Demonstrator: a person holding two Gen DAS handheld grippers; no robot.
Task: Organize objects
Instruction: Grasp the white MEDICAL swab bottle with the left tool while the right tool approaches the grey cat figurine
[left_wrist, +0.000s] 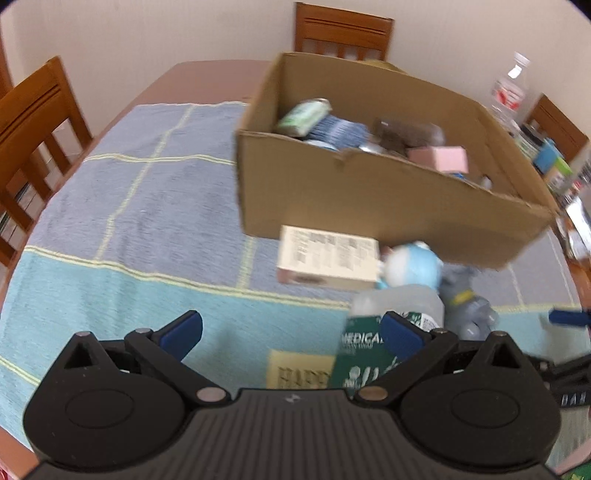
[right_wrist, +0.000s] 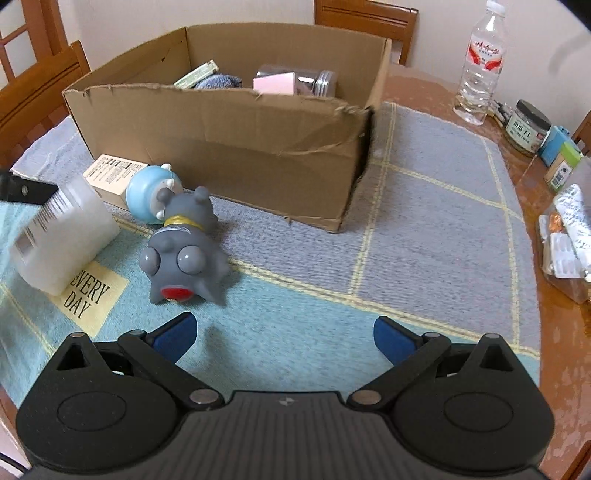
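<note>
An open brown cardboard box (right_wrist: 229, 133) stands on a blue and teal woven cloth (right_wrist: 424, 206) that covers most of the brown wooden counter (right_wrist: 417, 92). Inside the box lie a green packet (right_wrist: 195, 75), a blue knitted cloth (right_wrist: 218, 81), a pink carton (right_wrist: 275, 83) and a clear jar with a metal lid (right_wrist: 314, 79). The box's near wall is torn along its top edge, and its right corner is split and bowed outward.

Just in front of the box's left end lie a cream printed carton (right_wrist: 110, 175), a pale blue round toy (right_wrist: 149, 192) and a grey rubber toy with bulging eyes (right_wrist: 184, 251), the last two touching. Left of the grey toy a translucent plastic bottle with a green label (left_wrist: 373, 332) leans tilted over a yellow patch with printed words (right_wrist: 92, 295).

The left gripper (left_wrist: 291, 332) has its blue fingers (left_wrist: 181, 332) spread wide with nothing between them; the right finger sits in front of the bottle's label, contact unclear. The right gripper (right_wrist: 284, 336) also has its fingers apart and empty, over bare teal cloth in front of the grey toy.

Right of the box the cloth is clear up to its edge; beyond it, along the counter's rim, stand a clear water bottle with a red label (right_wrist: 480, 66), a dark-lidded jar (right_wrist: 526, 127) and small packets (right_wrist: 565, 236). Left of the box the cloth is open too.
</note>
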